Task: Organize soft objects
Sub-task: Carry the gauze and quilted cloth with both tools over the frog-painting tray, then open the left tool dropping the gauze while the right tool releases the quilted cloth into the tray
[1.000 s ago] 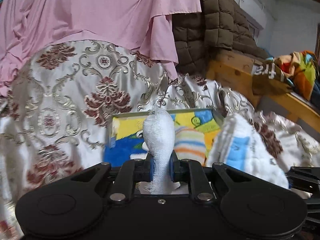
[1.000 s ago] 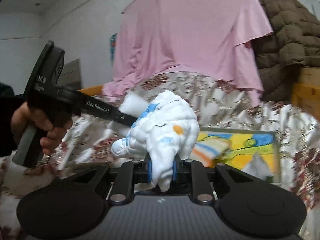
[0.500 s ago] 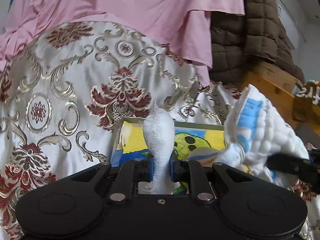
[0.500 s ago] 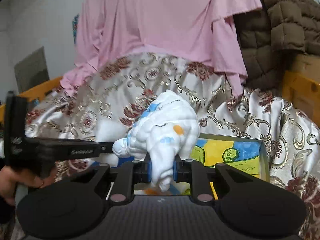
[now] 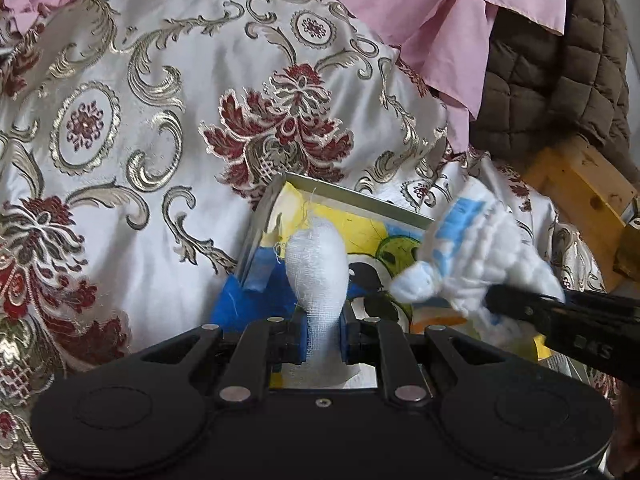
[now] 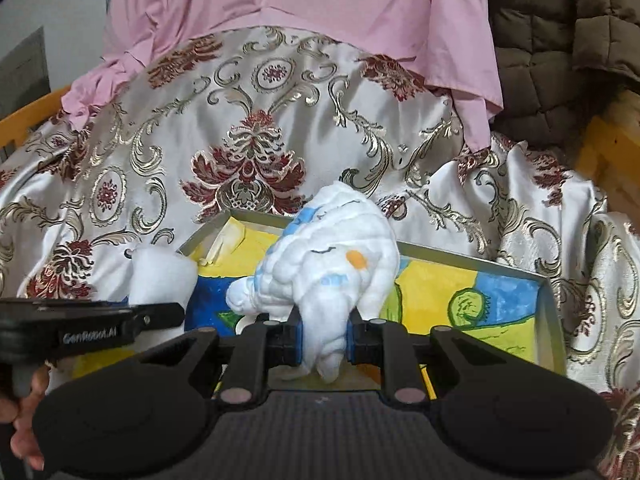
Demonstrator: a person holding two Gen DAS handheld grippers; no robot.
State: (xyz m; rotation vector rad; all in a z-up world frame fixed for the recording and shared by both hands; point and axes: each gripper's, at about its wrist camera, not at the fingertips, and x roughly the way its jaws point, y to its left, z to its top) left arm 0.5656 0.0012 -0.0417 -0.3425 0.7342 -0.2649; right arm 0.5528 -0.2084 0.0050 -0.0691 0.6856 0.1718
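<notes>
My left gripper (image 5: 323, 334) is shut on a white gauze cloth (image 5: 318, 276) that stands up between its blue pads. It hangs over the near left corner of a shallow metal tray (image 5: 352, 197) with a yellow, blue and green picture inside. My right gripper (image 6: 324, 334) is shut on a puffy white quilted cloth (image 6: 336, 256) with blue and orange marks, held above the same tray (image 6: 472, 258). In the left wrist view that quilted cloth (image 5: 480, 260) and the right gripper's black arm show at the right. The gauze cloth (image 6: 162, 276) and left gripper's arm show at the left of the right wrist view.
The tray lies on a shiny white bedspread (image 5: 140, 152) with red and gold flowers. A pink sheet (image 6: 320, 8) and a brown quilted blanket (image 6: 560, 40) hang behind it. A wooden bed frame (image 5: 580, 184) runs along the right. A hand (image 6: 20, 420) holds the left tool's handle.
Both grippers have swung in over the tray and come closer together, each still holding its cloth. The left view has rolled and dropped, so the tray now looks tilted and nearer.
</notes>
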